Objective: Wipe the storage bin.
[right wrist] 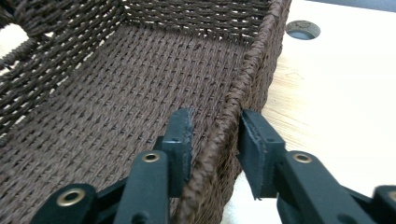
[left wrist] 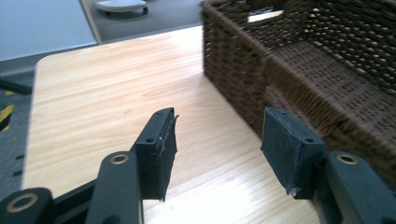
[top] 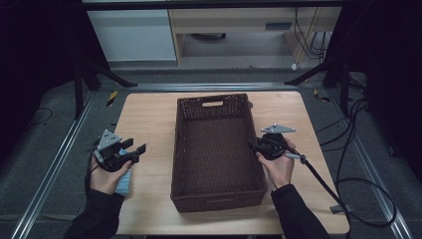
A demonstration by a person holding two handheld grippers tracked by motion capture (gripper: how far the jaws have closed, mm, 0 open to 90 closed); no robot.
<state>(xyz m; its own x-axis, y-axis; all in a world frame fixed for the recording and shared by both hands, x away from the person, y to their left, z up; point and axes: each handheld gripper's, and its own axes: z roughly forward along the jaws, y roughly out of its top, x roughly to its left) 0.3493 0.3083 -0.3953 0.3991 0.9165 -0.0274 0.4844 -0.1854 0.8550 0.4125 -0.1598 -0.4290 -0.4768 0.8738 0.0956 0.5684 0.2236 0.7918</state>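
High view: one brown wicker basket sits mid-table. Two grippers flank it. The right gripper straddles the basket's right wall, jaws clamped on its rim. The left gripper, left of the basket, gapes with nothing between its jaws.

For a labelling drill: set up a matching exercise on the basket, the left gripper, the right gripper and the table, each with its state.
Things:
1. basket
2. left gripper
3. right gripper
4. table

States:
A. jaws astride the basket's wall
B. pale wood, carrying the basket
C. dark brown weave, nothing inside
D. jaws apart over bare wood, nothing between them

Pairs: 1-C, 2-D, 3-A, 4-B
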